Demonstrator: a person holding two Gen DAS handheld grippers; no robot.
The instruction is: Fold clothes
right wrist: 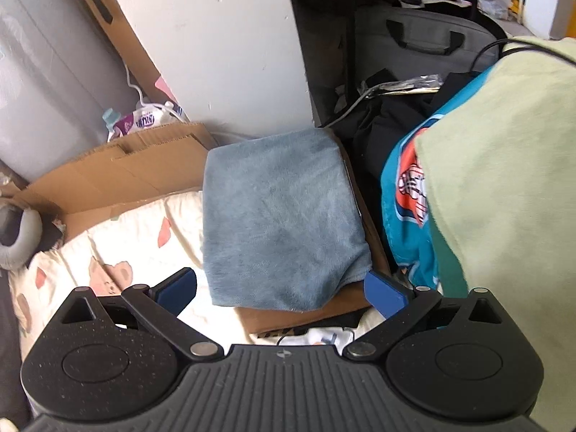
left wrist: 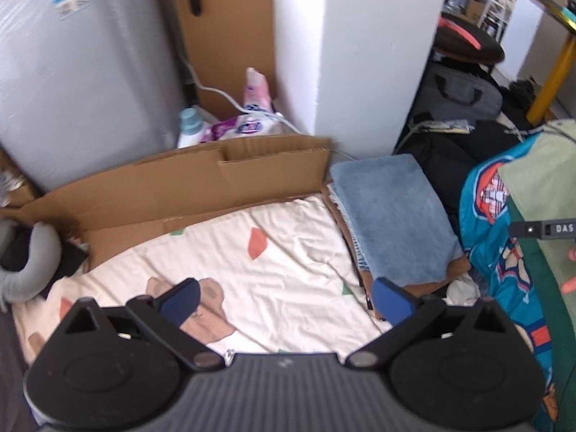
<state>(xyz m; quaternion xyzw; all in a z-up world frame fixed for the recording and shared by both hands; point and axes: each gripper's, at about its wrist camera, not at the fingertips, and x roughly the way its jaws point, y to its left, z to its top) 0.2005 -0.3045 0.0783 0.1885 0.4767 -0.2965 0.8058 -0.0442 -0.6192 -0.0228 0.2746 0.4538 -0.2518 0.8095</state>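
Folded blue plush towel [left wrist: 392, 216] seen from the left wrist view at about two o'clock, lying flat on top of a brown folded fabric [left wrist: 457, 270] whose edge peeks out beneath its lower side. Left gripper [left wrist: 286, 300] at the bottom, blue-padded fingers [left wrist: 180, 297] spread wide apart, nothing between them, hovering above a cream bedsheet printed with bears and coloured patches [left wrist: 280, 248]. Flattened brown cardboard sheet [left wrist: 201, 183] at twelve o'clock beyond the bedsheet, just beside the towel's left edge. White bottle with a pale teal cap [left wrist: 190, 126] and a purple-and-white plastic pack [left wrist: 244, 127] behind the cardboard, near eleven o'clock. Teal garment with orange and white print [left wrist: 504, 252] at three o'clock, partly under a pale green fabric [left wrist: 540, 180]. Grey curved cushion [left wrist: 32, 262] at nine o'clock.

Same blue plush towel [right wrist: 280, 223] in the right wrist view at the centre, reaching toward twelve o'clock, its near corner hanging over the brown folded fabric [right wrist: 306, 309]. Right gripper [right wrist: 280, 289] at six o'clock, blue-padded fingers [right wrist: 383, 289] wide apart and empty, clear of the towel's lower edge. Cream bedsheet [right wrist: 136, 237] at nine o'clock, cardboard sheet [right wrist: 118, 169] at ten. Teal garment [right wrist: 403, 216] at three o'clock, touching the pale green fabric [right wrist: 504, 180] that fills the right side. Grey zipped bag with handles [right wrist: 424, 43] at one o'clock, behind a heap of dark clothing [right wrist: 385, 122].
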